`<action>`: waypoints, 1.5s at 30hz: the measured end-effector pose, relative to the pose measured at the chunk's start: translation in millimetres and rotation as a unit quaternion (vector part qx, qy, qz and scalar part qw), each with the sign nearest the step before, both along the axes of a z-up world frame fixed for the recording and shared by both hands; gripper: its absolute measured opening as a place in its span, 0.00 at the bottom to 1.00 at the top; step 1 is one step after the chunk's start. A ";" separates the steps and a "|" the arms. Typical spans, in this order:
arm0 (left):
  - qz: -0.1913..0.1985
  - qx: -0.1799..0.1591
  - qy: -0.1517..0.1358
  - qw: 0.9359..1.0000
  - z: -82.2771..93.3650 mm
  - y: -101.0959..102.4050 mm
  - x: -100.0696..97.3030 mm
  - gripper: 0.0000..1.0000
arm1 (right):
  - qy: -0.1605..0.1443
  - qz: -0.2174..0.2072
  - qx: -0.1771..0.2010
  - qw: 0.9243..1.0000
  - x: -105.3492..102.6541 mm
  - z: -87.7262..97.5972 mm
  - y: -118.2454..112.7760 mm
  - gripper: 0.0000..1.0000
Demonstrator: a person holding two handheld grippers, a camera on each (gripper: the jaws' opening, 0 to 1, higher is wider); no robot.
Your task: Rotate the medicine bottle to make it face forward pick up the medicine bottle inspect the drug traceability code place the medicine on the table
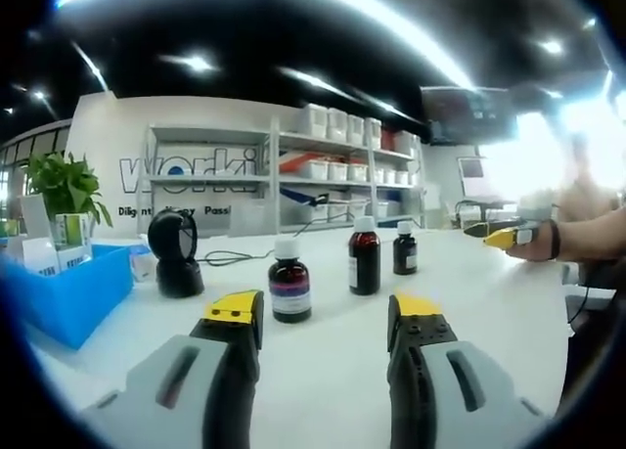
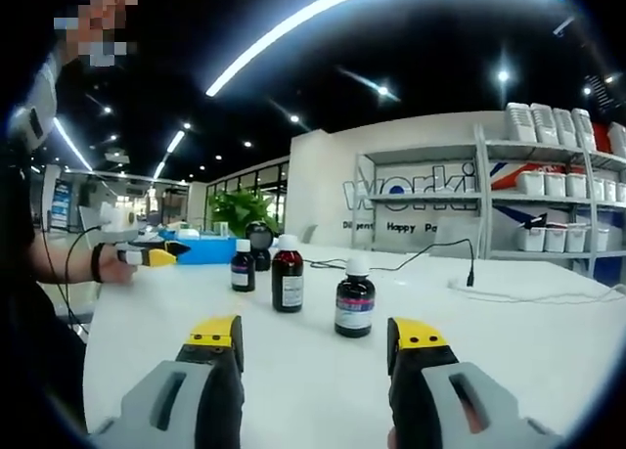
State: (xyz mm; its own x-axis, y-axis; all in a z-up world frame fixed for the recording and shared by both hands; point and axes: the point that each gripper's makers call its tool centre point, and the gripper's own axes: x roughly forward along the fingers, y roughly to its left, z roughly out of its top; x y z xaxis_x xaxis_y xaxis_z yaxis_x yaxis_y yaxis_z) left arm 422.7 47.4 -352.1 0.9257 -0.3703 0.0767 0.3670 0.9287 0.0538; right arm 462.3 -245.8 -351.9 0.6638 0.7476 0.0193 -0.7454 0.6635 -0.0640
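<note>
Three bottles (image 1: 290, 283) (image 1: 364, 256) (image 1: 405, 248) stand in a row mid-counter (image 1: 323, 371), apart from each other. Scanner (image 1: 176, 253) and blue bin (image 1: 73, 292) sit near the counter's left edge. Left gripper (image 1: 323, 322) and right gripper (image 2: 318, 336) both hover with jaws apart, holding nothing.

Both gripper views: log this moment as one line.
left gripper: open, empty | right gripper: open, empty | three white-capped dark brown glass medicine bottles: upright on white table, untouched | phase: approach
</note>
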 end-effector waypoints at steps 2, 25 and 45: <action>0.002 -0.001 0.000 1.000 0.3 1.0 0.1 0.42 | 0.006 0.009 0.006 1.000 -0.1 2.6 3.5 0.52; -0.007 -0.005 -0.002 1.000 0.9 -0.5 -0.6 0.41 | -0.013 0.060 -0.038 0.997 34.0 34.3 76.7 0.47; -0.014 0.001 0.000 1.000 -1.2 -1.4 0.1 0.40 | 0.013 0.048 -0.054 0.997 69.6 35.9 119.4 0.44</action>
